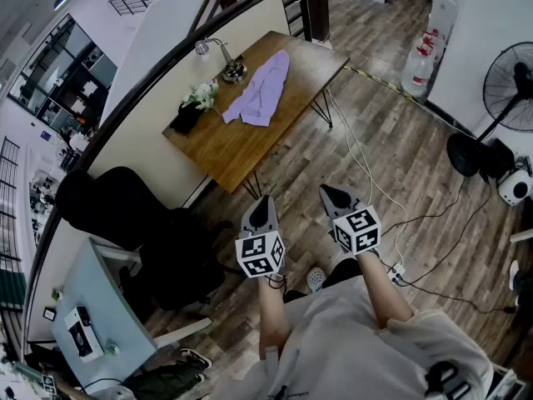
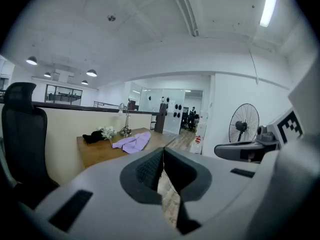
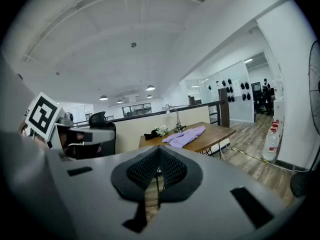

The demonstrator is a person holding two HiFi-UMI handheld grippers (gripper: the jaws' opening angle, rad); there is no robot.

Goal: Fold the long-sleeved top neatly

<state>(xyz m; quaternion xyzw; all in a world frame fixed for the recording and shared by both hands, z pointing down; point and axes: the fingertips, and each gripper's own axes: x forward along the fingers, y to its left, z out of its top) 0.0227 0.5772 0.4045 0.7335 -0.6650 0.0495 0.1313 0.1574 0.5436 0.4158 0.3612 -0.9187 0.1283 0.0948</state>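
Note:
A lilac long-sleeved top (image 1: pixel 261 92) lies crumpled on a wooden table (image 1: pixel 218 144) well ahead of me. It shows small in the left gripper view as the top (image 2: pixel 132 143) and in the right gripper view as the top (image 3: pixel 184 136). My left gripper (image 1: pixel 262 206) and right gripper (image 1: pixel 333 195) hang side by side over the floor, short of the table, far from the top. Both are shut with nothing between the jaws. The left gripper (image 2: pixel 161 170) and right gripper (image 3: pixel 159 171) point toward the table.
On the table stand a desk lamp (image 1: pixel 225 61), white flowers (image 1: pixel 202 95) and a dark object (image 1: pixel 185 117). A black office chair (image 1: pixel 141 223) sits at left, a standing fan (image 1: pixel 508 107) and water bottle (image 1: pixel 418 69) at right. Cables (image 1: pixel 375 190) trail across the wooden floor.

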